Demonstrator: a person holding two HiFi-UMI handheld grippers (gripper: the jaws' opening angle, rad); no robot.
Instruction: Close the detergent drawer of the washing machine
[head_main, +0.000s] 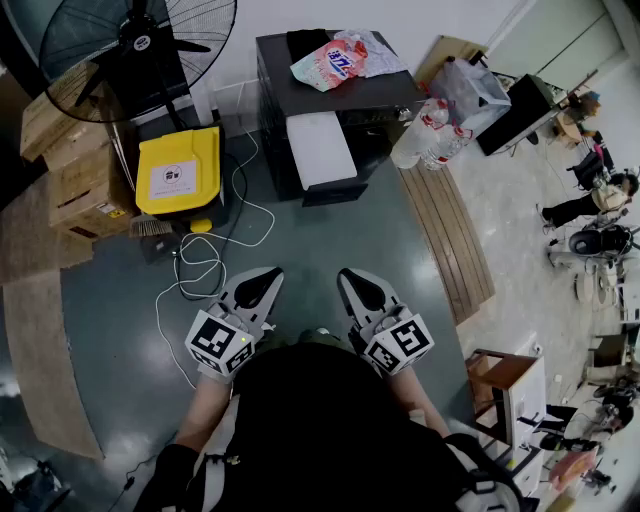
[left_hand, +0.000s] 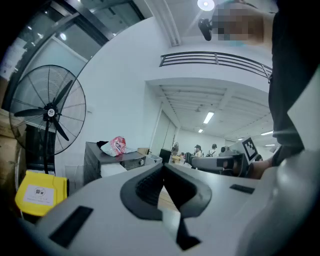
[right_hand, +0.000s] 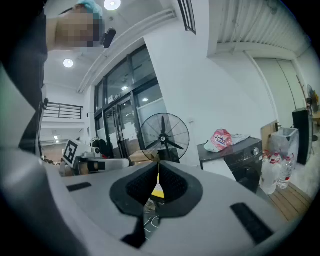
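Task state: not begun. The white flat detergent drawer (head_main: 320, 148) seems to stand pulled out of the front of the dark grey washing machine (head_main: 385, 92), far in the middle.
Left tongs (head_main: 262, 284): closed, holding nothing, near the person, well apart from the machine.
Right tongs (head_main: 357, 284): closed and empty too, beside the left ones.
What is left: to go nearer and push the drawer in.
In the way: only grey floor (head_main: 330, 235); I see nothing that blocks it.
Around: looped white cable (head_main: 195, 265) near left; yellow plastic bin (head_main: 178, 170) and black standing fan (head_main: 140, 45) far left; clear plastic bottles (head_main: 430, 135) right of the machine.

Grey left gripper (head_main: 262, 280), right gripper (head_main: 358, 282); black-white marker cubes (head_main: 220, 345); black top (head_main: 310, 420).
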